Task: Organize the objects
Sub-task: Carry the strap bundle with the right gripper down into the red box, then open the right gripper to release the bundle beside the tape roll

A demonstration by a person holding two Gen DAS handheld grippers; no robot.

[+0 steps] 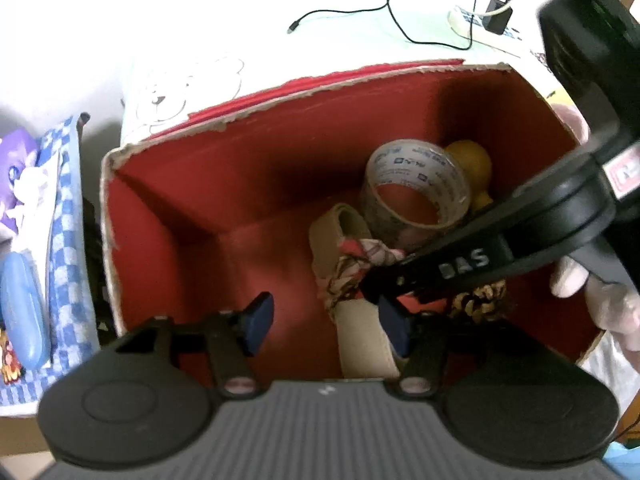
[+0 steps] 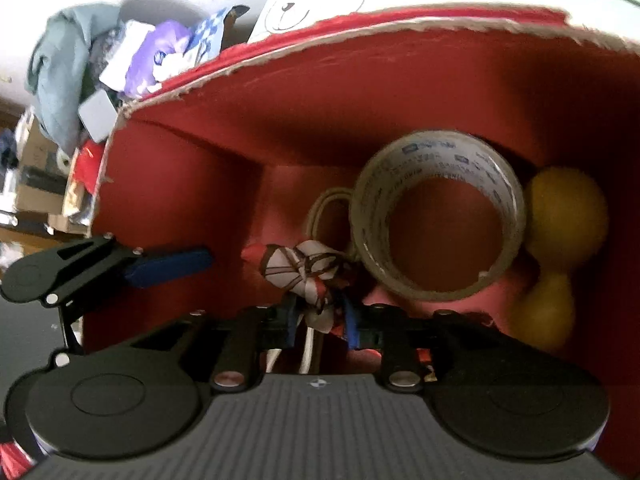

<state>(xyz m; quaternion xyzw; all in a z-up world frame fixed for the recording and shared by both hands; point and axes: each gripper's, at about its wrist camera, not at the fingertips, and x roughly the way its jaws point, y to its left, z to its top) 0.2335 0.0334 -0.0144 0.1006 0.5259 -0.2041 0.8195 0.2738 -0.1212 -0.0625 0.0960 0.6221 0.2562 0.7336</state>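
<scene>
A red cardboard box [image 1: 280, 92] [image 2: 280, 120] holds a roll of clear tape [image 1: 400, 160] [image 2: 440, 148], a yellow dumbbell-shaped toy [image 1: 474, 160] [image 2: 568, 200], a beige strap [image 1: 364, 336] [image 2: 324, 204] and a knotted patterned cloth [image 1: 372, 252] [image 2: 300, 264]. My right gripper [image 2: 320, 320] [image 1: 376, 288] reaches down into the box. Its jaws stand narrowly open, with the tail of the cloth loose between the blue pads. My left gripper [image 1: 326, 326] hovers open over the near side of the box, above the strap and holding nothing. One of its fingers [image 2: 172, 268] shows in the right wrist view.
A gloved hand [image 1: 572, 276] holds the right gripper. Behind the box lie a bear drawing [image 1: 180, 88], a black cable [image 1: 360, 8] and a power strip [image 1: 480, 20]. Left of the box sit a blue checked cloth [image 1: 64, 240], a blue case [image 1: 20, 312] and piled clutter [image 2: 60, 80].
</scene>
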